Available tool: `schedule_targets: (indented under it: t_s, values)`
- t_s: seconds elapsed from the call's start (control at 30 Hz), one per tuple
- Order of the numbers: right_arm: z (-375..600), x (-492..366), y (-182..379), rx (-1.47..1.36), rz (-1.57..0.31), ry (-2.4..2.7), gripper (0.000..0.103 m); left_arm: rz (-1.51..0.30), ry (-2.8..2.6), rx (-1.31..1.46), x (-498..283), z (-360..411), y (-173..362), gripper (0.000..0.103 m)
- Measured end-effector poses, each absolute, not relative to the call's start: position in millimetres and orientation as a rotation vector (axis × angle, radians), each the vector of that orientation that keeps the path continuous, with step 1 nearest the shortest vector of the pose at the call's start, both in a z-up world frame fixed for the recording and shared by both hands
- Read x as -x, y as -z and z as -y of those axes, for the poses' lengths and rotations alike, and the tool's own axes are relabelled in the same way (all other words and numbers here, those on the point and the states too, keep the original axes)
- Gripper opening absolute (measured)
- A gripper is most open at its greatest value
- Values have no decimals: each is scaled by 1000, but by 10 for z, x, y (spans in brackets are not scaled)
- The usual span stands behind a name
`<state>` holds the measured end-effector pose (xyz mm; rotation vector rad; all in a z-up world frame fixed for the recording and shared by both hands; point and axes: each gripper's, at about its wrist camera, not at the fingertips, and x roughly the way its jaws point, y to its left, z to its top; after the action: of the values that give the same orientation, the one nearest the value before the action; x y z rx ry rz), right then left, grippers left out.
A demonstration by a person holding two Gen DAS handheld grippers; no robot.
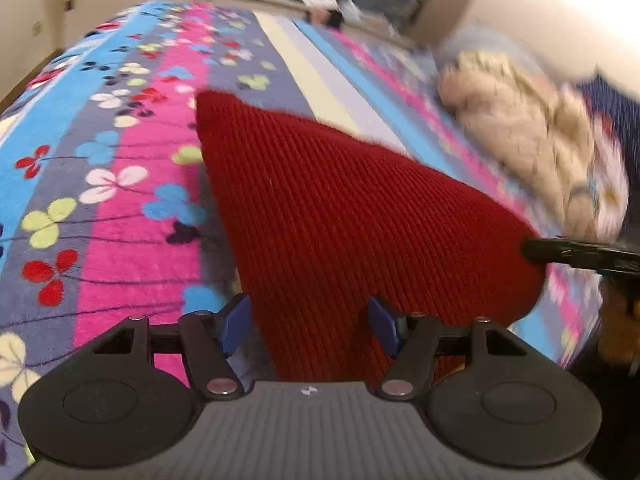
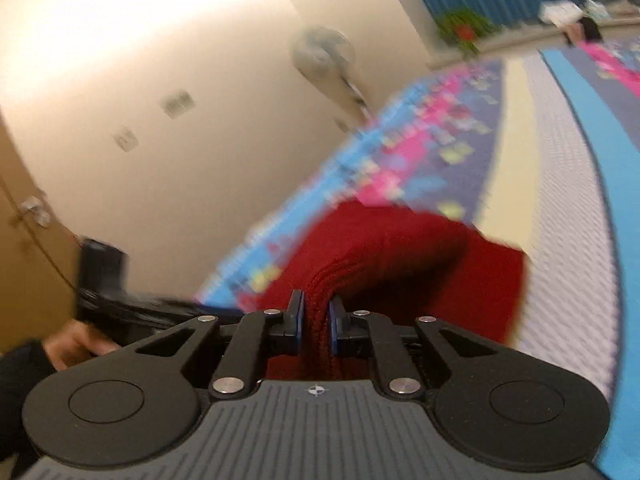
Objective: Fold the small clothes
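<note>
Motion blur smears the bed's floral blanket [image 1: 120,184] and a beige bundle [image 1: 516,132] at two o'clock. The red knit garment [image 1: 340,216] lies across the blanket, its near edge hidden under the left gripper [image 1: 310,322], fingers apart. The right gripper [image 2: 316,318] is clamped on a bunched fold.

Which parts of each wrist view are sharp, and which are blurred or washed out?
Left wrist view: red knit garment and floral blanket sharp, beige clothes smeared. Right wrist view: right tool crisp, blanket motion-blurred, wall glare-washed.
</note>
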<state>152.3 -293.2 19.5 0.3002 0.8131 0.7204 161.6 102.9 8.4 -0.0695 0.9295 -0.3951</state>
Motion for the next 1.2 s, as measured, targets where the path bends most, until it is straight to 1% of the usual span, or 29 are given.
schedule_targets:
  t_s: [0.07,0.1,0.13,0.2,0.27,0.33,0.4,0.47,0.5,0.53,0.57,0.6,0.63,0.67,0.7,0.73,0.9,0.93,0.97,1.0,1.03,1.07,1.17,1.2]
  values:
    - [2793,-1556,137,-167,-989,-656,11,-1045,340,-51,-1698,-910,177,73]
    - [2747,-1562,254,-158,-1035,-643,12,-1084,326,-60,-1725,-893,270,75]
    - [2687,-1553,309,-142,-1047,-650,12,-1114,314,-57,-1763,-883,323,75]
    - [2628,-1531,274,-100,-1012,-655,12,-1106,315,-58,-1791,-872,298,75]
    - [2658,-1566,251,-125,-1008,-644,13,-1092,316,-50,-1776,-881,246,75]
    - [2712,-1580,255,-152,-1005,-635,15,-1029,312,-36,-1752,-910,122,74]
    - [2720,-1568,206,-146,-964,-633,21,-902,285,-2,-1712,-947,-66,74]
    - [2685,-1569,153,-147,-914,-635,25,-802,258,71,-1719,-1018,-183,74]
    - [2673,-1607,155,-153,-898,-638,27,-783,249,98,-1748,-1038,-198,71]
    - [2669,-1614,136,-158,-886,-638,27,-777,238,108,-1796,-1039,-182,63]
    - [2668,-1633,142,-154,-886,-629,30,-798,220,83,-1868,-1009,-122,57]
    - [2664,-1651,168,-135,-897,-613,37,-848,187,28,-1950,-957,-25,48]
    - [2633,-1674,215,-105,-914,-591,40,-908,133,-40,-2049,-897,129,48]
    - [2592,-1697,278,-80,-935,-579,48,-935,100,-67,-2110,-865,216,48]
    - [2560,-1711,314,-74,-942,-580,51,-939,85,-74,-2141,-849,240,47]
    - [2536,-1719,317,-74,-937,-578,51,-925,77,-72,-2154,-831,208,47]
    - [2585,-1654,134,-115,-874,-547,51,-779,119,69,-1999,-936,-70,47]
    - [2590,-1632,123,-119,-860,-547,51,-760,152,71,-1987,-904,-87,47]
    - [2568,-1626,149,-100,-869,-542,51,-788,184,33,-2011,-829,-19,47]
    - [2541,-1631,198,-64,-889,-528,51,-819,192,-9,-2042,-752,57,48]
    - [2493,-1634,265,-9,-915,-505,53,-836,180,-71,-2051,-682,143,53]
    - [2460,-1618,303,33,-920,-482,60,-822,165,-98,-2041,-655,143,55]
    - [2462,-1471,85,22,-842,-412,60,-793,126,-79,-1907,-647,-18,57]
    - [2482,-1359,-23,15,-790,-378,61,-789,131,-61,-1821,-659,-75,62]
